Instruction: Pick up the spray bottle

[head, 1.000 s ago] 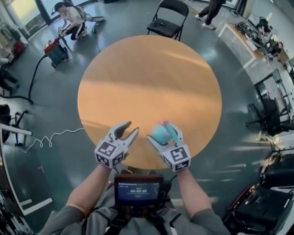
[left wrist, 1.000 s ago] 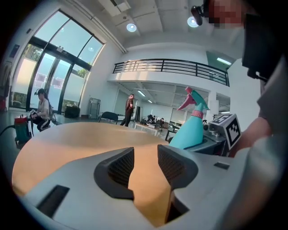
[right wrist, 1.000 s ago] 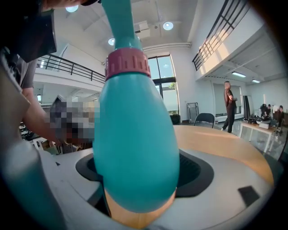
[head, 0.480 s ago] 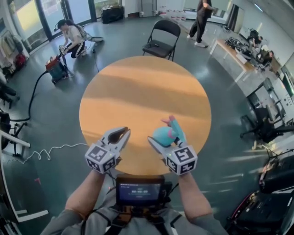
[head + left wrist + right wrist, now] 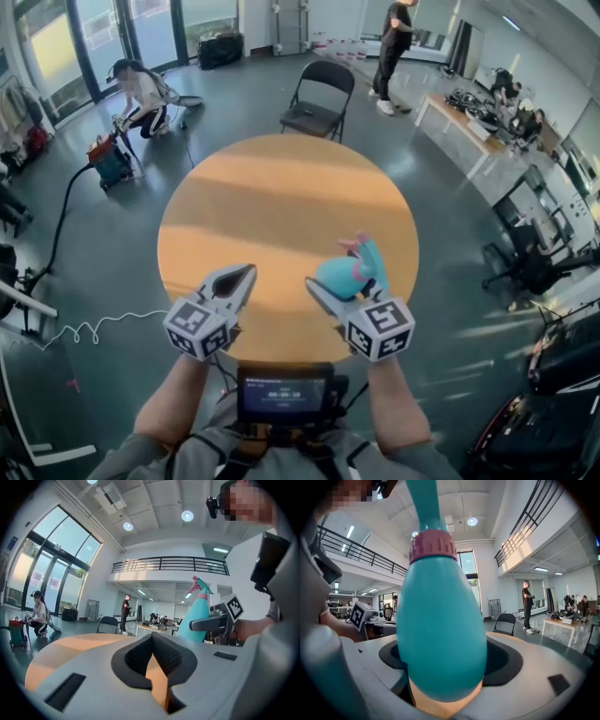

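**A:** Where's the spray bottle [image 5: 344, 275]?

**B:** In the air above the bench's [image 5: 281, 197] near edge, right of the middle. Its pink collar and nozzle point upward.

**A:** What has it?

**B:** The right tool [image 5: 343, 272]. Its jaws are clamped on the wide lower part of the teal body.

**A:** And the left tool [image 5: 246, 272]?

**B:** It's beside it over the same edge, apart from the bottle. Its jaws are closed tip to tip on nothing — a second ago they stood wide open.

**A:** Anything else different?

**B:** Both tools sit higher than a second ago — the bottle with them.
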{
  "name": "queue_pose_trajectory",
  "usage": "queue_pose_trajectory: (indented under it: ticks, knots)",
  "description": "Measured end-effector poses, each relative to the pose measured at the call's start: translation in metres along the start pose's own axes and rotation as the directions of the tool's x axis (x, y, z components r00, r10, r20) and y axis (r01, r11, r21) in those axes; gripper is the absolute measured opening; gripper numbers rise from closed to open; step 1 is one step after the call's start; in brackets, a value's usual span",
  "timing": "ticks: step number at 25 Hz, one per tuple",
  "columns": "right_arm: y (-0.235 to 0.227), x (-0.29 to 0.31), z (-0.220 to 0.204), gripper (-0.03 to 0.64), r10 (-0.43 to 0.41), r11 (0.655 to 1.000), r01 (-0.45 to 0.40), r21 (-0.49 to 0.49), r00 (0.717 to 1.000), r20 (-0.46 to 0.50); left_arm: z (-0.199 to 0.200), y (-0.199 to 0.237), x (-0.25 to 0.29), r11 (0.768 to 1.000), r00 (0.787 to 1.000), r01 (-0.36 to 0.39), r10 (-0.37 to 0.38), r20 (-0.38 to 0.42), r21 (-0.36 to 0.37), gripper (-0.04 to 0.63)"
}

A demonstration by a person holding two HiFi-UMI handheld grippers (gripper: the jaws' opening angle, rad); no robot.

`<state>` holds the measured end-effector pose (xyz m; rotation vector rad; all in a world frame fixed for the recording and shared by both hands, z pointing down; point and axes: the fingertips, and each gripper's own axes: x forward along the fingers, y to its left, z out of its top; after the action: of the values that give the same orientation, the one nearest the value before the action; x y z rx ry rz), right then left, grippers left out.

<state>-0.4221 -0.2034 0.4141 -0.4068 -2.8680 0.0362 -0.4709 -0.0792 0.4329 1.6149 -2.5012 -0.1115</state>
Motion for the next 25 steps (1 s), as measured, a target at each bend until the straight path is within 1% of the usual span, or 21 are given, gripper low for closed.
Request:
queue_pose_trajectory:
  ticks: [2, 6, 11, 14, 15, 17, 19, 23, 24, 25]
  knots:
    - [-0.002, -0.004, 0.006, 0.443, -0.010, 1.000, 0.010, -0.009, 1.000, 0.004, 0.010, 0.000, -0.001, 1.000, 1.000, -0.007, 0.006, 0.013, 0.003, 0.005]
    - [-0.003, -0.008, 0.008, 0.443, -0.023, 1.000, 0.023, -0.013, 1.000, 0.010, 0.025, -0.005, 0.000, 1.000, 0.999, 0.015, -0.016, 0.036, 0.009, 0.005]
    - [-0.003, -0.010, 0.007, 0.443, -0.038, 0.999, 0.038, -0.012, 0.999, 0.011, 0.030, -0.014, 0.006, 0.999, 0.999, 0.049, -0.050, 0.019, 0.021, 0.005]
    - [-0.005, -0.016, 0.009, 0.443, -0.063, 0.998, 0.063, -0.012, 0.998, 0.014, 0.031, -0.020, 0.010, 0.997, 0.997, 0.073, -0.073, 0.012, 0.018, 0.005]
    - [-0.005, -0.018, 0.010, 0.443, -0.075, 0.997, 0.075, -0.013, 0.997, 0.017, 0.032, -0.022, 0.011, 0.996, 0.997, 0.082, -0.082, 0.010, 0.023, 0.005]
    - [-0.008, -0.026, 0.011, 0.443, -0.111, 0.994, 0.111, -0.011, 0.994, 0.023, 0.037, -0.030, 0.015, 0.992, 0.994, 0.105, -0.105, 0.001, 0.066, 0.005]
    - [-0.015, -0.042, 0.010, 0.443, -0.163, 0.987, 0.164, -0.006, 0.986, 0.028, 0.043, -0.049, 0.026, 0.981, 0.987, 0.158, -0.158, -0.008, 0.112, 0.005]
    - [-0.033, -0.093, 0.009, 0.443, -0.262, 0.965, 0.262, 0.000, 0.964, 0.049, 0.043, -0.100, 0.050, 0.955, 0.963, 0.270, -0.270, -0.024, 0.123, 0.005]
    - [-0.037, -0.112, 0.006, 0.443, -0.294, 0.956, 0.294, 0.002, 0.954, 0.050, 0.041, -0.118, 0.057, 0.944, 0.952, 0.308, -0.306, -0.031, 0.122, 0.005]
    - [-0.042, -0.134, 0.003, 0.443, -0.339, 0.941, 0.339, 0.006, 0.940, 0.050, 0.038, -0.138, 0.065, 0.927, 0.935, 0.355, -0.353, -0.039, 0.123, 0.005]
